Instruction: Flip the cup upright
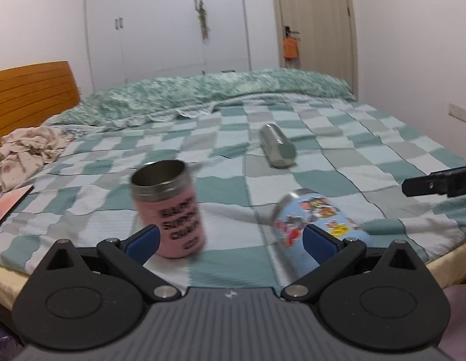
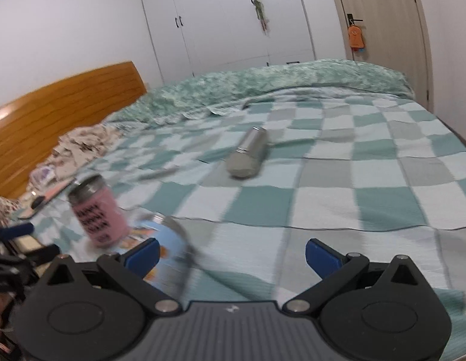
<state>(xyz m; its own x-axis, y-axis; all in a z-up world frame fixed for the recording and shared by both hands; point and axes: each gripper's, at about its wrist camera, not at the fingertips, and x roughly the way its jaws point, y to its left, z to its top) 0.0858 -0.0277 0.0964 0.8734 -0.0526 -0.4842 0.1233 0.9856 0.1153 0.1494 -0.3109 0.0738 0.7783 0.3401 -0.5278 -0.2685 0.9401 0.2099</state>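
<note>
The bed [image 1: 233, 186], soft under its checked cover, carried three cups: a pink cup [image 1: 170, 210] standing mouth-up, a grey cup [image 1: 278, 147] lying further back, and a blue cartoon cup [image 1: 311, 219] on its side near the front edge. The blue one looked like smooth, rigid metal, probably light and apt to roll, so a grip across its mid-body seemed best. The left gripper [image 1: 231, 240] and right gripper [image 2: 231, 255] both had jaws spread wide, holding nothing.

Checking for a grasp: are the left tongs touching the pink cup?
Cannot tell. In the left wrist view the open left tongs flank the pink cup, but blur hides any gap.
</note>
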